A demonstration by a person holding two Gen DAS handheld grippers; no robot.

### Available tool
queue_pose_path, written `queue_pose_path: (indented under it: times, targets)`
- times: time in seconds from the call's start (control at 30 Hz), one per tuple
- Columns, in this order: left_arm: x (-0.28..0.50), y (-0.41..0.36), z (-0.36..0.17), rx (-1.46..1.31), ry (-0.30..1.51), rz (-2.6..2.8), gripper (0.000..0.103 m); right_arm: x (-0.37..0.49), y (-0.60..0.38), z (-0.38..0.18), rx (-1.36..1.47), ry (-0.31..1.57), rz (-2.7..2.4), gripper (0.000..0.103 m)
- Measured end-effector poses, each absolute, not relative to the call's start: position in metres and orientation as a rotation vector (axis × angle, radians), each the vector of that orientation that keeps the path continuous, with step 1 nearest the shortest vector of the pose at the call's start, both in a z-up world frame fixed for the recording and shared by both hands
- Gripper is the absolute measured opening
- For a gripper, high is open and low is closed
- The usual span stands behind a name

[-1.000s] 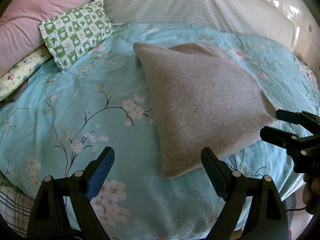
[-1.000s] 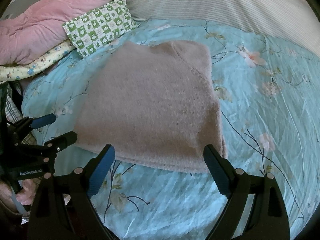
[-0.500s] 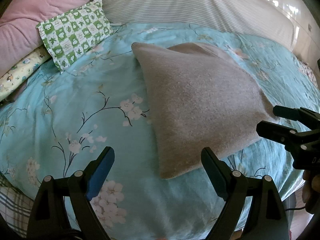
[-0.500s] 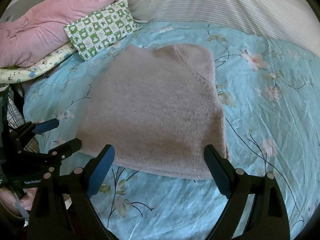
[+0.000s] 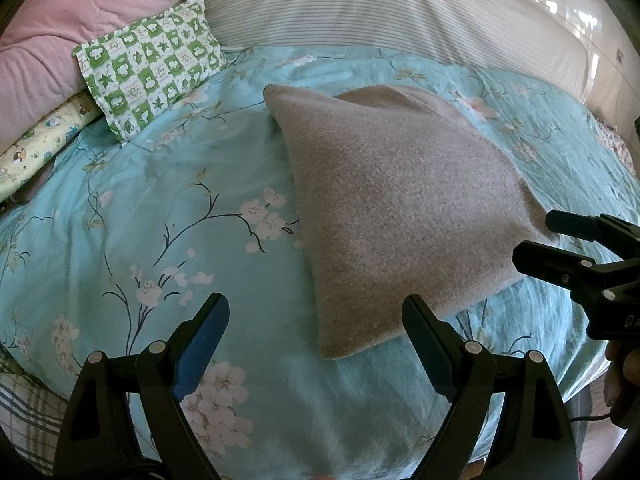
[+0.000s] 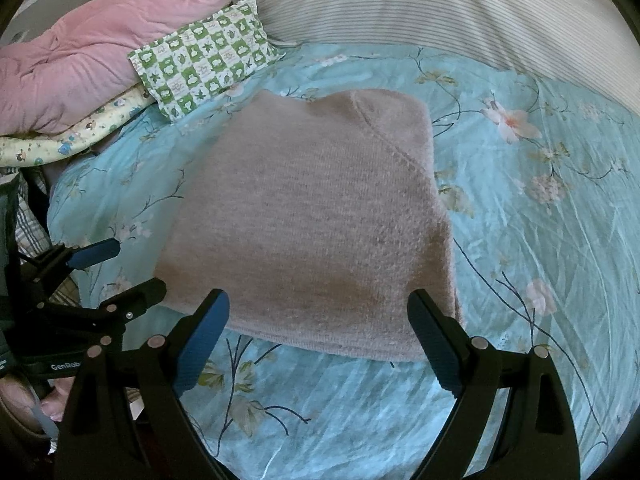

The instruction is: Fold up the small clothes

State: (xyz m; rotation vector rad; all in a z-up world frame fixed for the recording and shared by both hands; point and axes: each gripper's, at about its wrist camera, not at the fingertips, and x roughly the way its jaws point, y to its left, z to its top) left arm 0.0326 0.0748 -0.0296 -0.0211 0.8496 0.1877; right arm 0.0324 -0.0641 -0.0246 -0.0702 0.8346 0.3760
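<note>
Here, both hand-held grippers agape — beside sweater.

A checked pillow lies on the floral bedsheet, beside a pink quilt and striped bolster.

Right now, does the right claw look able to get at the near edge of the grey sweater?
Probably yes: the right claw is open, directly facing the folded grey sweater, with only bare bedspread between.

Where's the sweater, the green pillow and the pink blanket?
sweater [image 6: 320,224], right wrist view, middle of the knit.
green pillow [image 5: 150,76], left wrist view, centre of the checks.
pink blanket [image 6: 80,68], right wrist view, puffy middle.
</note>
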Motion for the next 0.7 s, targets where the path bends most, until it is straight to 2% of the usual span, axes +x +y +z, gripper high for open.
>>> queue_pose_path:
  times: [0.7]
  targets:
    - [0.0335,0.0747,-0.0295,-0.017,0.846,0.18,0.089,0.0305,-0.0628,-0.0216,-0.066,0.83,0.374,0.091]
